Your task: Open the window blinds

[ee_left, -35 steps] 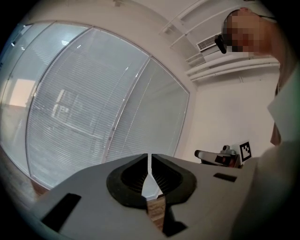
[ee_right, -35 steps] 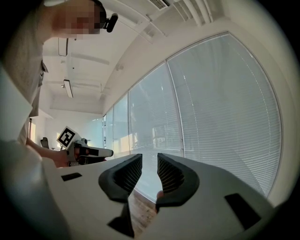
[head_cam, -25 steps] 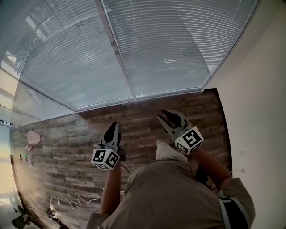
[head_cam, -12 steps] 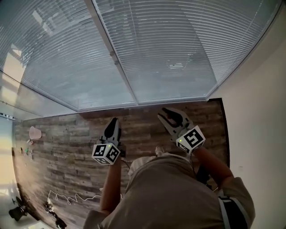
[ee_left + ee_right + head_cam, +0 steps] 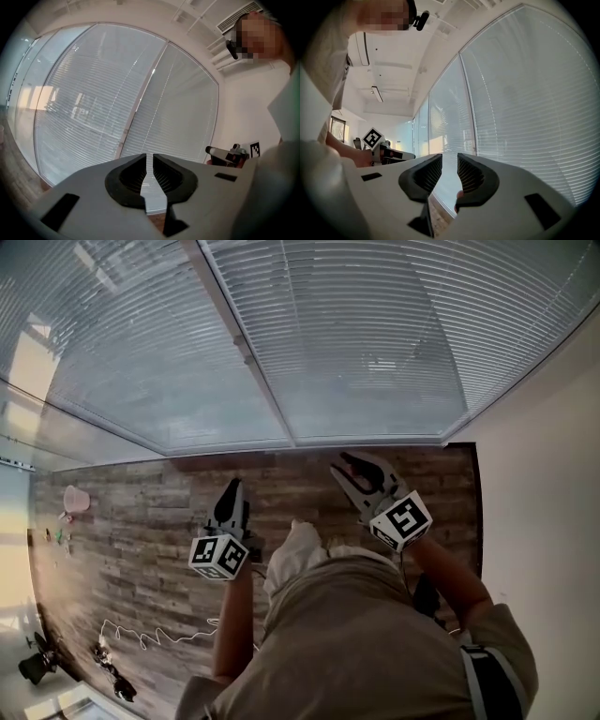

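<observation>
Head view is showing the window blinds [image 5: 356, 343] hanging lowered across the two glazed panels ahead of the person, their bottom edge reaching down to the wood-plank floor [image 5: 141, 512]. A white wall [image 5: 548, 484] is bordering them on the right. The left tool [image 5: 232, 486] and right tool [image 5: 343, 463] are pointing toward the blinds, both apart from them. The left tool's jaws are standing nearly together, leaving only a slit. The right tool's jaws are standing narrowly apart, gripping nothing.
</observation>
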The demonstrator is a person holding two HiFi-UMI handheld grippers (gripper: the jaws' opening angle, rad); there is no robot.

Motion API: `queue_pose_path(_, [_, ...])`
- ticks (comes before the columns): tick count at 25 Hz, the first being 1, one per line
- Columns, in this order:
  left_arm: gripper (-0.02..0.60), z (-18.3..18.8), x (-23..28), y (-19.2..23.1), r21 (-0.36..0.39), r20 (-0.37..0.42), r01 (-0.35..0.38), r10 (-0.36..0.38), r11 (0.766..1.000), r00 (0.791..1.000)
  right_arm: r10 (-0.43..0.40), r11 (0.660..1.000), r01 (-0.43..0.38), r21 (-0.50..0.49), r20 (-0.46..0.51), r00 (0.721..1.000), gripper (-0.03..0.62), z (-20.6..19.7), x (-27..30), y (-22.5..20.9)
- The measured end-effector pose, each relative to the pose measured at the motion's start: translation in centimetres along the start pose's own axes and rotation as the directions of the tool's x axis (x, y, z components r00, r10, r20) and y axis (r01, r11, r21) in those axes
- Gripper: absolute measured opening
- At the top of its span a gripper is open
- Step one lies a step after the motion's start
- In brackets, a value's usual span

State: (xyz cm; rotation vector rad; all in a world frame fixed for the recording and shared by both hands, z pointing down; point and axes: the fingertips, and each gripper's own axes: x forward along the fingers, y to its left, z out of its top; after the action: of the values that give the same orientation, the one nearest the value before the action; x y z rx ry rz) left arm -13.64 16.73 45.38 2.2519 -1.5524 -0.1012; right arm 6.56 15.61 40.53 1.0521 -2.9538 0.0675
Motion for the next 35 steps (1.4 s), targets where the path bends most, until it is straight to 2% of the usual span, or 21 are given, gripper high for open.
queue_pose_path(4, [0.038, -1.1, 1.3, 0.6, -0.009, -0.025, 0.006, -0.006, 1.0, 1.0, -0.023, 1.0, 0.023, 0.001, -0.001, 1.0, 0.087, -0.7, -0.6, -0.8])
queue_pose_path(7, [0.038, -3.5, 2.7, 0.6, 0.007, -0.044, 0.028, -0.028, 1.0, 0.999, -0.058, 0.998, 0.058, 0.017, -0.008, 0.998, 0.087, -3.6, -1.4, -1.8])
queue_pose_path(10, [0.038, -0.6, 5.1, 0.0, 0.022, -0.042, 0.062, -0.062, 0.998, 0.997, -0.074, 0.997, 0.073, -0.022, -0.026, 0.997, 0.087, -1.6, 0.2, -3.6])
queue_pose_path(12, [0.038, 0.9, 6.3, -0.4, 0.024, -0.031, 0.081, -0.08, 0.996, 0.996, -0.062, 0.998, 0.061, -0.03, -0.05, 0.997, 0.087, -0.4, 1.5, -4.3])
queue_pose_path(17, [0.038, 0.0, 6.2, -1.2, 0.035, -0.005, 0.093, -0.093, 0.995, 0.996, -0.004, 0.999, -0.001, -0.045, -0.103, 0.995, 0.087, -2.3, 2.9, -3.9])
queue_pose_path(23, [0.038, -0.8, 4.0, -0.7, 0.029, 0.005, 0.053, -0.054, 0.998, 0.999, 0.054, 0.997, -0.06, -0.055, -0.1, 0.993, 0.087, -2.6, 3.7, -2.1])
queue_pose_path(26, [0.038, -1.3, 4.2, 1.2, 0.017, -0.011, 0.041, -0.041, 0.999, 0.999, 0.056, 0.998, -0.06, -0.031, -0.101, 0.993, 0.087, -3.6, 5.0, -1.7])
queue_pose_path(31, [0.038, 0.8, 6.9, 6.9, -0.028, -0.031, 0.042, -0.043, 0.999, 0.999, 0.034, 0.999, -0.033, 0.008, -0.103, 0.994, 0.087, -3.5, 10.8, -2.5])
queue_pose_path(35, [0.04, -1.3, 9.7, 10.0, -0.022, -0.047, 0.069, -0.07, 0.997, 0.996, 0.013, 1.0, -0.013, -0.003, -0.088, 0.996, 0.087, -6.2, 13.0, -3.3])
